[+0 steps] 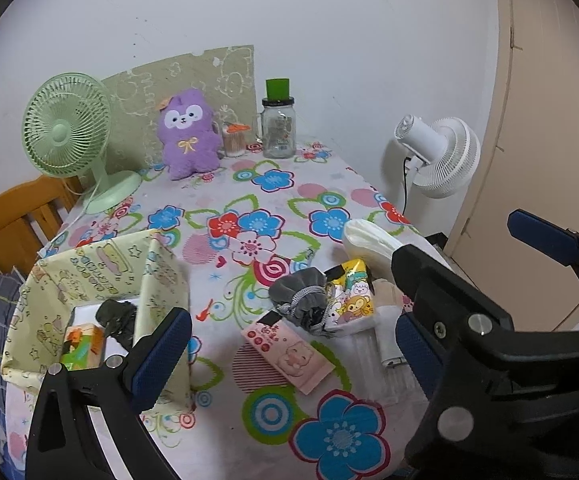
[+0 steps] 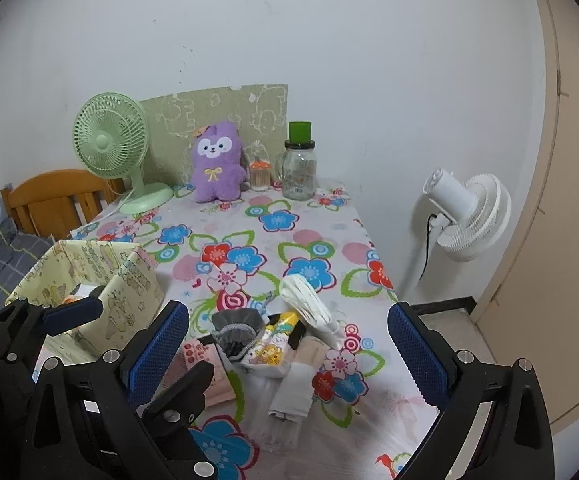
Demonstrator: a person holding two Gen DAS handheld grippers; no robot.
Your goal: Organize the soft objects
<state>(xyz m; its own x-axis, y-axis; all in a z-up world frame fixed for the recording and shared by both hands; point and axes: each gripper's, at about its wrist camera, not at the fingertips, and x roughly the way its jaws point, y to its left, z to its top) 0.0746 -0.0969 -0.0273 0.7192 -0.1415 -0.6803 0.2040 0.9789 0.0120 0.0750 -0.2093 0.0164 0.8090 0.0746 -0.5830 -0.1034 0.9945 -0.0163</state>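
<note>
A pile of soft things lies on the flowered tablecloth [image 1: 249,200]: a grey drawstring pouch [image 1: 299,296] [image 2: 235,330], a cartoon tissue pack [image 1: 349,300] [image 2: 269,350], a pink packet [image 1: 289,350] [image 2: 201,360], a white folded pad [image 1: 369,236] [image 2: 309,308] and a pale folded cloth [image 2: 293,392]. To the left stands a yellow fabric box [image 1: 89,272] [image 2: 129,280] holding a black item [image 1: 117,316] and an orange-green packet [image 1: 83,344]. My left gripper [image 1: 289,356] hangs open over the pink packet. My right gripper [image 2: 289,352] is open above the pile, empty.
A purple plush [image 1: 187,132] sits at the back beside a green fan [image 1: 67,132], a swab jar [image 1: 235,140] and a glass jar [image 1: 278,128]. A white fan [image 1: 441,156] stands past the table's right edge. A wooden headboard [image 1: 17,220] is at the left.
</note>
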